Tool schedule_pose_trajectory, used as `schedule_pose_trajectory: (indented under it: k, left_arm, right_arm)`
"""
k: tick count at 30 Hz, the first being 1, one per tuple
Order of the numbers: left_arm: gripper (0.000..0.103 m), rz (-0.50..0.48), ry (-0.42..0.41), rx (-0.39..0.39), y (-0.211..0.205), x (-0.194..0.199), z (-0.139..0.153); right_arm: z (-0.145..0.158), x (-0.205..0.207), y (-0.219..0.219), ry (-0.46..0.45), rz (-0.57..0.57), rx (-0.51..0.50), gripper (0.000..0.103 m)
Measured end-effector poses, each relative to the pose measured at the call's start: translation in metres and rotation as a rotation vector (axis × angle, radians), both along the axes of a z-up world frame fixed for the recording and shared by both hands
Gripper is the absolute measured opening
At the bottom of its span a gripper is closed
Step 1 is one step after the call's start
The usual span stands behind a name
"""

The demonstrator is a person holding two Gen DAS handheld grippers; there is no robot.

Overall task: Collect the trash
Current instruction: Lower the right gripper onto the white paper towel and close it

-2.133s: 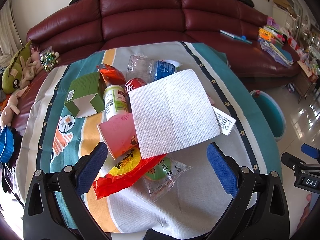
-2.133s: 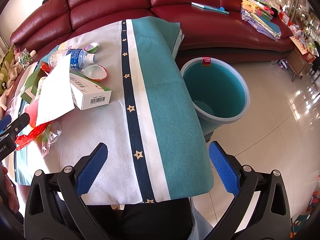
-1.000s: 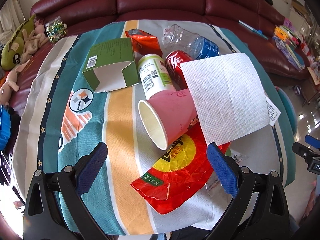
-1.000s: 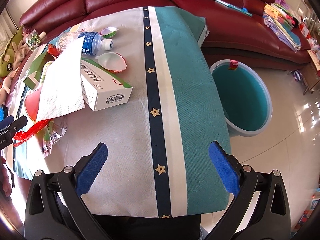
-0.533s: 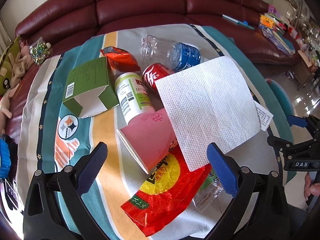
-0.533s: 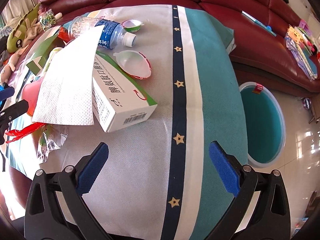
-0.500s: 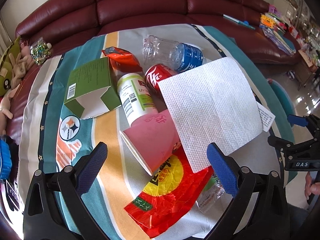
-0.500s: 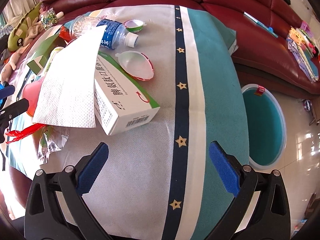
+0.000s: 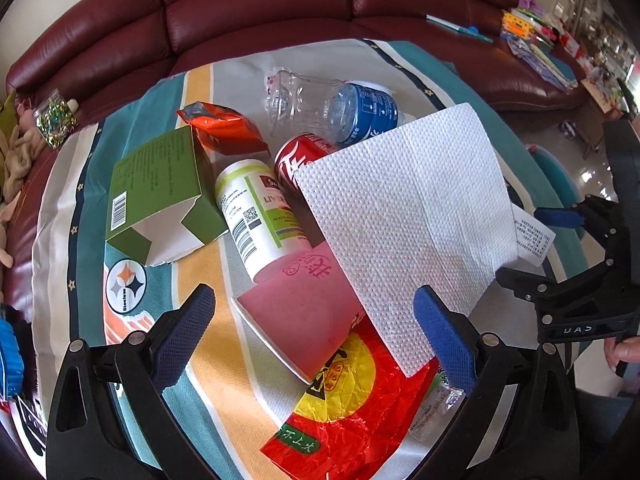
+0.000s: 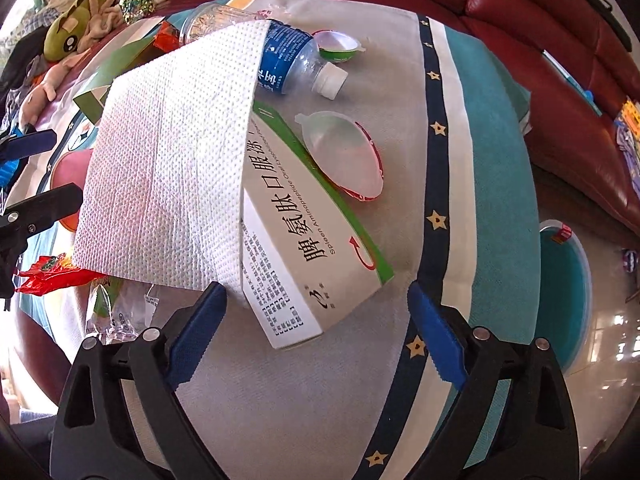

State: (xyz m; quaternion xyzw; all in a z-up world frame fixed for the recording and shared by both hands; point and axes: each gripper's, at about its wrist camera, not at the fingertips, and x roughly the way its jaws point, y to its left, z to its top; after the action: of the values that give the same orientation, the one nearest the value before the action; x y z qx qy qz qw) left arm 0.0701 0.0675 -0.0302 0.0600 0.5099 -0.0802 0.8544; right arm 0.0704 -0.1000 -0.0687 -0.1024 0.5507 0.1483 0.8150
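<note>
Right wrist view, spread right claw near medicine box, long axis running toward camera.

Your left wrist view looks down close over the pile; right views it sideways (both share paper towel).

The right gripper hangs over the table with its jaws wide apart, nothing between them. A white medicine box lies just ahead at 12 o'clock, a paper towel draped over its 10 o'clock end. A water bottle lies beyond; a teal bin stands at 3 o'clock.
</note>
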Motion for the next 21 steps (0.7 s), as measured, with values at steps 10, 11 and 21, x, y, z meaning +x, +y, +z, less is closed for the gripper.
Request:
schedule_pose_trajectory:
  k: [10, 11, 21]
  left_arm:
    - [0.099, -0.050, 0.026, 0.014, -0.018, 0.008, -0.008]
    - [0.099, -0.061, 0.028, 0.020, -0.023, 0.009, -0.008]
    - [0.099, -0.211, 0.076, 0.057, -0.087, 0.027, -0.025]
  right_arm:
    - [-0.009, 0.016, -0.019, 0.119, -0.068, 0.178, 0.007]
    - [-0.011, 0.016, -0.024, 0.139, -0.082, 0.205, 0.007]
    - [-0.017, 0.014, -0.052, 0.207, -0.127, 0.334, 0.007]
